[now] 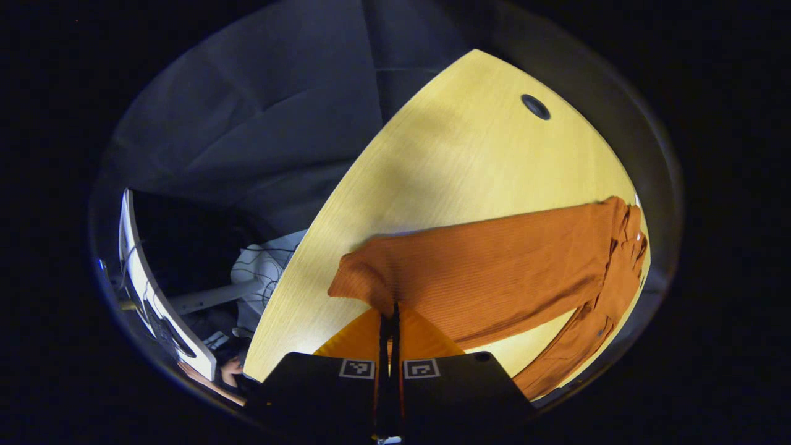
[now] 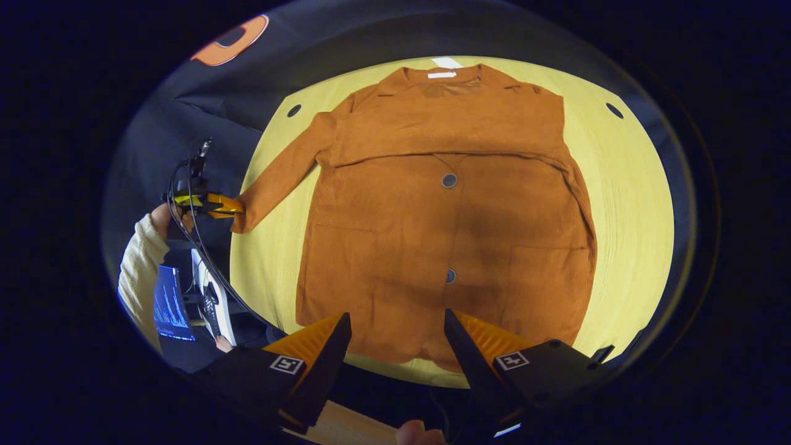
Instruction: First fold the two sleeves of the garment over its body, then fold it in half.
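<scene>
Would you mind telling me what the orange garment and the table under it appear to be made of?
The garment looks like soft, matte woven or knitted cloth; fine ribbing shows along its sleeve, suggesting corduroy or rib knit, though I cannot tell which. The table looks like pale wood or wood-grain laminate, smooth with a faint sheen and fine grain lines.

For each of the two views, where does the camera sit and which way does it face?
Left gripper view: rides on the left tool, low over the table, facing along the sleeve its shut fingers pinch.
Right gripper view: rides on the open right tool, high at the near table edge, facing down on the spread garment; a hand holds the left tool.
Shared: garment, table, left tool.
</scene>
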